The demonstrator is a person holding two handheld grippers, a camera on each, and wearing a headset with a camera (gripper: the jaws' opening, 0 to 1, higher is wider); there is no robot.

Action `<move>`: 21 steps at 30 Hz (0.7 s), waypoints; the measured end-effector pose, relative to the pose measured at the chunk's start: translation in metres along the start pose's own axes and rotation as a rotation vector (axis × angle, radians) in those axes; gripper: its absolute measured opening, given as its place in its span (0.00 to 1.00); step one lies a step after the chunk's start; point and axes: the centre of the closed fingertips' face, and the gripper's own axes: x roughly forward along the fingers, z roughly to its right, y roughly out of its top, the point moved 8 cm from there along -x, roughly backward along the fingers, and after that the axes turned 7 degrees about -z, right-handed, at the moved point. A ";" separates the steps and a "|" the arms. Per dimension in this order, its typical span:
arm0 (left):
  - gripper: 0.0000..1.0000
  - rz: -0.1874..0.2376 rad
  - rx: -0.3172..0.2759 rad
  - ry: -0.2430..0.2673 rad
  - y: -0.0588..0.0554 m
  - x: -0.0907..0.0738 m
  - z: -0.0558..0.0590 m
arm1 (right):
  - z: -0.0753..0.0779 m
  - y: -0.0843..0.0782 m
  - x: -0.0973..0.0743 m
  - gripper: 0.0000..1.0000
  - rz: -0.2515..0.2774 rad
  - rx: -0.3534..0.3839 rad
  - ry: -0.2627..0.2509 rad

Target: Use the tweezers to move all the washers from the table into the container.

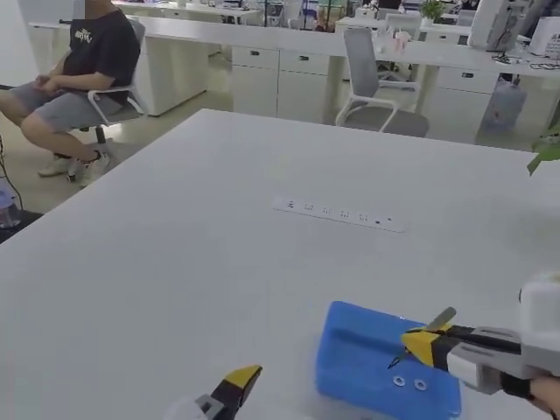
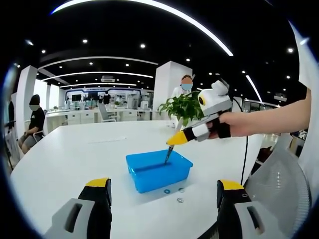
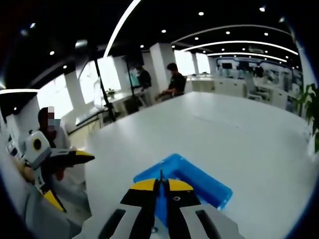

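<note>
Head view: the right gripper (image 1: 422, 344), jaws clamped on the tweezers (image 1: 398, 357), hangs over the blue container (image 1: 350, 346), where two washers (image 1: 399, 381) lie. The left gripper (image 1: 234, 387) is near the container.

Left gripper view: its jaws are spread wide, and three loose washers (image 2: 180, 200) lie on the table (image 2: 75, 159) beside the container.

Right gripper view: the jaws pinch the tweezers above the container.

surface (image 1: 175, 262): white, smooth, matt, with a faint sheen under the ceiling lights.
container (image 1: 359, 350): blue plastic, smooth, semi-gloss walls.
washers (image 1: 409, 382): small rings of bright, shiny metal.
tweezers (image 2: 168, 155): thin dark metal, dull finish.
right hand-held gripper (image 3: 160, 185): matt grey and black plastic body; smooth yellow tips, rubber or plastic, cannot tell.
left hand-held gripper (image 2: 164, 183): same grey plastic, yellow tips.
power strip (image 1: 339, 214): white plastic.
</note>
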 end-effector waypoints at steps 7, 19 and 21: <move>0.89 -0.004 0.001 -0.002 0.000 0.000 0.000 | -0.024 -0.007 -0.003 0.03 -0.006 0.003 0.079; 0.89 -0.012 0.003 -0.007 -0.001 0.001 0.001 | -0.025 -0.050 0.006 0.04 -0.142 -0.031 0.045; 0.89 -0.013 0.004 -0.008 -0.001 0.001 0.001 | -0.024 -0.054 0.006 0.04 -0.156 -0.035 0.031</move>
